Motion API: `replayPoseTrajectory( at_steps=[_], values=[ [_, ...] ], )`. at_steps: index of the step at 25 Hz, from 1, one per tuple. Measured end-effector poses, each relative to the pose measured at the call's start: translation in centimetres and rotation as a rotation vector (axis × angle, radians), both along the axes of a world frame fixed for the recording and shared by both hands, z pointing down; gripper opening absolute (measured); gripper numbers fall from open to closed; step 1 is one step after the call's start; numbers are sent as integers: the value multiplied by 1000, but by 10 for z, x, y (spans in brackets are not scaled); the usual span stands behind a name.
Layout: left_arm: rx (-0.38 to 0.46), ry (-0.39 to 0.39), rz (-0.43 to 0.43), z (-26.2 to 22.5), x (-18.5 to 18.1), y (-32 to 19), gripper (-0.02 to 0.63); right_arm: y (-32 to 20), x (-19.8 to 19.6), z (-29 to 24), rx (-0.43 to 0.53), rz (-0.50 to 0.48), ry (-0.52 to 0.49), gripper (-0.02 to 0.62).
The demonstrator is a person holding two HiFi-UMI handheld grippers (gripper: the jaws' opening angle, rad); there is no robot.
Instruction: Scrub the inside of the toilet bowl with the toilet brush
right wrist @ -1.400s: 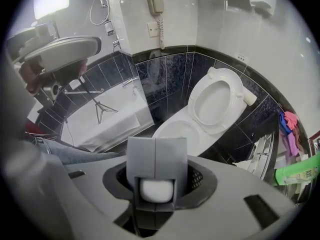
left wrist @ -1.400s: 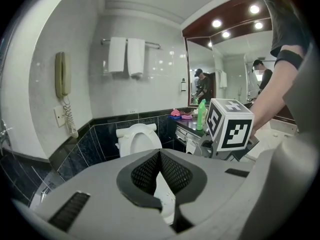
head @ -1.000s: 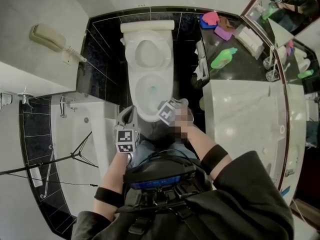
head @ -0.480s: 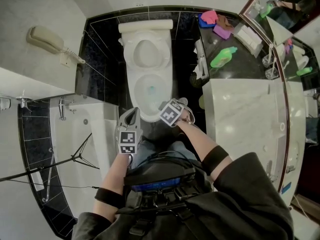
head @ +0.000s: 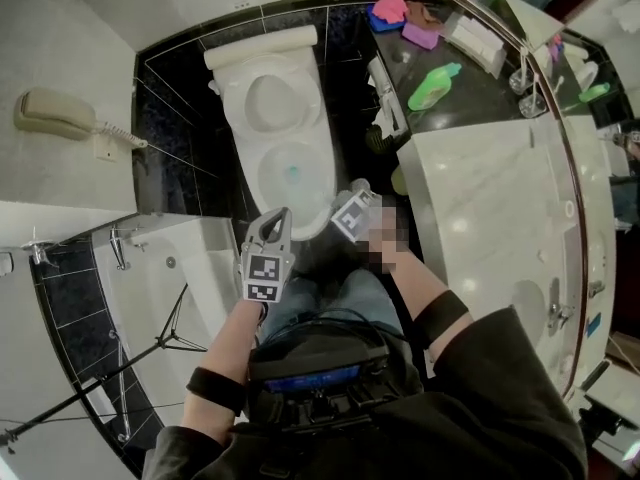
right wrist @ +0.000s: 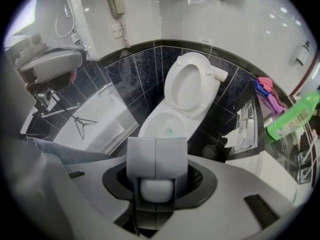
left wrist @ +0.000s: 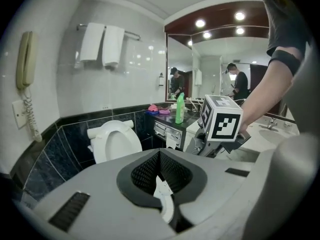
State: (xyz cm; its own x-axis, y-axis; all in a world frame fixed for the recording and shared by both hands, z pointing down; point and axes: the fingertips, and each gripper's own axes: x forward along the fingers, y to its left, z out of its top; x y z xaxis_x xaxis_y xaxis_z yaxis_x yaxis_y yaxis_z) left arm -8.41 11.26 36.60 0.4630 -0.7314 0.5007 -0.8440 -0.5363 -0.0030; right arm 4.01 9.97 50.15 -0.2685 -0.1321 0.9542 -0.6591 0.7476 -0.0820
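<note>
wall phone (head: pixel 45 113): on the pale wall, well to the left of the toilet bowl, with its coiled cord trailing toward the dark tiles.
bathtub (head: pixel 215 268): white, left of the toilet bowl and nearer the person. The thin legs of a black tripod (head: pixel 150 343) show over it.
left gripper (head: pixel 278 223): just before the front rim of the toilet bowl, on its left side. The jaws are drawn together at the tips, and nothing is gripped in the meshed hollow between them.
toilet bowl (head: pixel 292 163): open, with a small teal spot low inside it. The seat (head: pixel 268 98) is raised against the cistern behind.
right gripper (head: pixel 360 190): at the front right edge of the toilet bowl, over the dark floor. The jaws are closed partway round a grey piece (right wrist: pixel 156 156), block-shaped with a white rounded end. Whether this is the brush's handle cannot be told.
paper holder (head: pixel 385 93): on the cabinet side just right of the toilet bowl.
tabletop (head: pixel 475 103): dark, to the right of the toilet bowl. A green bottle (left wrist: pixel 180 109) stands upright on it, and pink and purple cloths (head: pixel 400 16) lie at its far corner.
</note>
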Motion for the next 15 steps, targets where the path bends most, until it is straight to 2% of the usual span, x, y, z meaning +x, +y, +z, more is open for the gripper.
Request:
replayPoseTrajectory(
  at_steps=[5, 7, 12, 15],
  values=[
    [-23, -3, 166, 28, 40, -13, -2, 5, 46, 26, 7, 186, 61, 176],
    [-39, -2, 205, 42, 58, -18, -2, 7, 67, 41, 3, 234, 89, 176],
    [-85, 2, 241, 84, 100, -27, -2, 8, 99, 89, -39, 285, 104, 176],
    [-115, 9, 231, 114, 121, -39, -2, -13, 114, 120, -48, 301, 105, 176]
  ],
)
